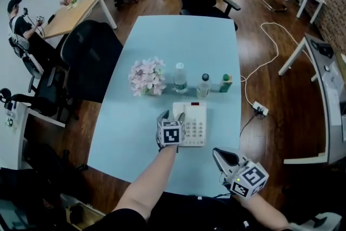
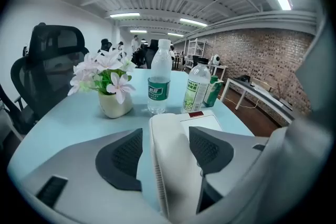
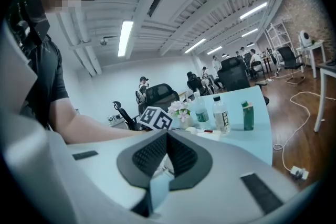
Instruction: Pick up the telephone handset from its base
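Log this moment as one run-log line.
step: reach for handset | left gripper: open, jaws astride handset on base | right gripper: shut, empty | handset: not lifted

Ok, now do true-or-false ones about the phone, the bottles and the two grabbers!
1. The left gripper has its jaws open on either side of the handset. True.
2. The right gripper holds the green bottle. False: its jaws are shut on nothing, far from that bottle.
3. Four bottles stand on the table. False: there are three, two clear bottles and the green one.
4. In the head view, the flowers stand left of the bottles. True.
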`<act>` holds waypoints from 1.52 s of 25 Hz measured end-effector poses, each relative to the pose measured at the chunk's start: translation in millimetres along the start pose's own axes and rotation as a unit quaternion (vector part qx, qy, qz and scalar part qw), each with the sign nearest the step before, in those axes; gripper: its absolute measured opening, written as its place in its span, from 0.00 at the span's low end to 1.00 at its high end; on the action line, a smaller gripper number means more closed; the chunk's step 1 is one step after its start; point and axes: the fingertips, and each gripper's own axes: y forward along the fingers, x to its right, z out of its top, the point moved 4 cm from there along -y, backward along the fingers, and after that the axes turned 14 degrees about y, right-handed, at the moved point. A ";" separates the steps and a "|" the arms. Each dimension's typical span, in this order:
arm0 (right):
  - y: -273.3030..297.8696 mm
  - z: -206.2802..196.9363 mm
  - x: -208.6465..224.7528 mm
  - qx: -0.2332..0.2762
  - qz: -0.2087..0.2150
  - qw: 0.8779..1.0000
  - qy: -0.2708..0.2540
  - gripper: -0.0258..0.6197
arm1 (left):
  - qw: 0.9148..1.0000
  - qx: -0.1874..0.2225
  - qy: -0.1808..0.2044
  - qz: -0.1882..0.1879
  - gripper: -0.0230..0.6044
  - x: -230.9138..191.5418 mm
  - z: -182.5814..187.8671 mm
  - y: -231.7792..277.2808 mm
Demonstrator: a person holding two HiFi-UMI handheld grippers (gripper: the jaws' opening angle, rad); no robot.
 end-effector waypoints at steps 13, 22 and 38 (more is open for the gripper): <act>-0.3 5.9 27.8 0.000 -0.008 1.000 0.024 0.06 | 0.999 -0.033 0.010 0.007 0.46 9.7 -6.6 31.6; 1.6 7.2 16.6 0.005 -0.014 1.000 0.013 0.06 | 1.000 -0.010 -0.006 -0.017 0.42 13.4 3.8 12.0; -24.7 -16.1 -42.6 0.062 -0.081 0.995 -0.009 0.06 | 0.992 0.078 0.043 -0.091 0.42 15.2 21.7 -67.8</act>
